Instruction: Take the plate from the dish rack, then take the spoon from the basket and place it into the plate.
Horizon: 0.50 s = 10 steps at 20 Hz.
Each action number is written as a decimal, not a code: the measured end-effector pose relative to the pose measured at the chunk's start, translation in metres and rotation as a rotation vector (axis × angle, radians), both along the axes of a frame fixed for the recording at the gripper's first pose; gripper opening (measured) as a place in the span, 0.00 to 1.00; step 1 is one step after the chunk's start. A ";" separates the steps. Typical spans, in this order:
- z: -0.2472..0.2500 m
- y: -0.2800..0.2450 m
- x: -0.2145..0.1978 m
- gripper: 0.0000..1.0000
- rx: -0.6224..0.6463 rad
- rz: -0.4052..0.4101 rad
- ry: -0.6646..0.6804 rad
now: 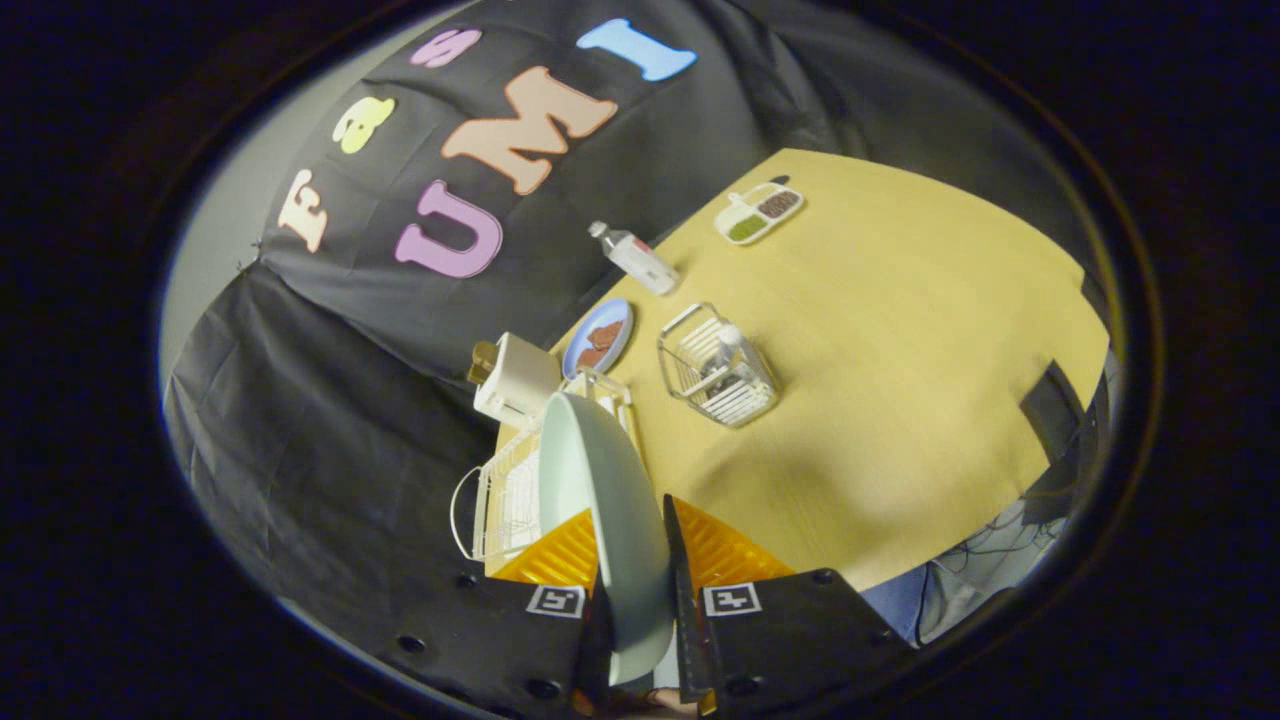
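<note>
A pale green plate [610, 510] stands on edge between the fingers of my gripper [632, 545], which is shut on its rim. The plate is held above the white wire dish rack [500, 495], which sits at the table's edge just beyond the fingers. Farther out on the wooden table [900, 330] stands a wire basket [715, 365] holding a spoon [733, 350] with a pale handle and other utensils. The view is strongly tilted.
A white box-shaped item [515, 378] stands behind the rack. A blue plate [598, 337] with brown food lies beside the basket. A clear bottle [635, 257] lies on the table, and a divided dish [760, 212] sits far off.
</note>
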<state>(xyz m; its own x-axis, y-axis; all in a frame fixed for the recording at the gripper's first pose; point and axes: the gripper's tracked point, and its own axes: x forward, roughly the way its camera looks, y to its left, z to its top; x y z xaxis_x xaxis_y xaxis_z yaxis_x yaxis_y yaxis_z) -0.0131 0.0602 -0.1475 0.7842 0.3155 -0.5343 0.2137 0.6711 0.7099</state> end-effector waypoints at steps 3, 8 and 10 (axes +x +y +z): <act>-0.041 -0.007 -0.009 0.29 0.058 -0.008 0.013; -0.093 -0.020 0.004 0.29 0.142 -0.045 0.035; -0.109 -0.022 0.009 0.29 0.176 -0.051 0.048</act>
<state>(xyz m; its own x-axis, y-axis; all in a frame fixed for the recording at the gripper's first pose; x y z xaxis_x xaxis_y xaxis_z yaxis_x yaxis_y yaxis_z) -0.0045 0.0385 -0.2561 0.7765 0.3680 -0.5116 0.2810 0.5245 0.8037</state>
